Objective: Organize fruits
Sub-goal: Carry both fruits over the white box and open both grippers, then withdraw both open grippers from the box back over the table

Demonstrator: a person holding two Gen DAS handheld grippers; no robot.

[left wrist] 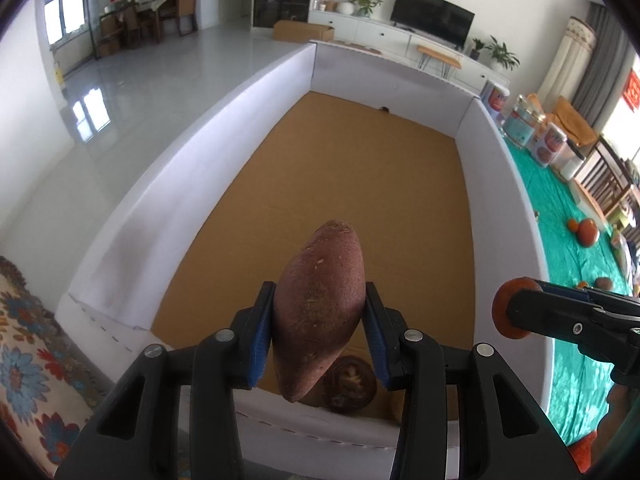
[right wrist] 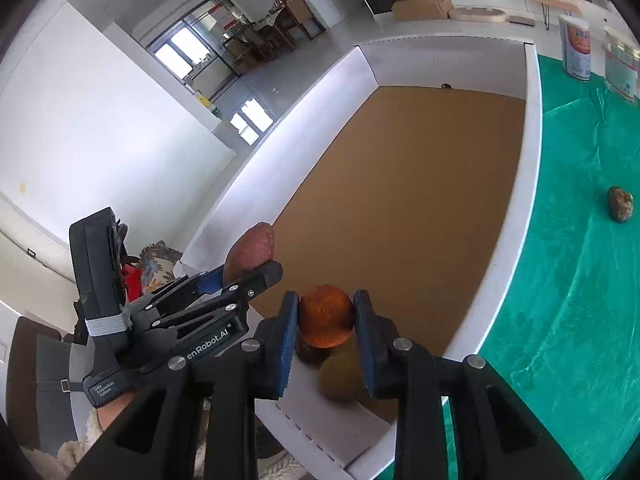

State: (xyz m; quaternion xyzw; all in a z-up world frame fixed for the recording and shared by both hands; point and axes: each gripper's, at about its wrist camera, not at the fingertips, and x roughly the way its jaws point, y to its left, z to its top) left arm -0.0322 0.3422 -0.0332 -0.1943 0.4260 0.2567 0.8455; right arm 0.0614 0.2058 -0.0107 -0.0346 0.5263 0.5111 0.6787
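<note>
Black hand-held gripper (left wrist: 319,334) frames, blue finger pads (left wrist: 262,340), silver screws, white "enRobot.AI" lettering.

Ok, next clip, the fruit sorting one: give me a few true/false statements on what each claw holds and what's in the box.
1. The left claw grips a sweet potato. True.
2. The right claw is open and holds nothing. False: it is shut on an orange fruit.
3. Fruit already lies in the white-walled box. True, at its near end.
4. The green cloth holds no produce. False: a dark lumpy item lies on it.
</note>
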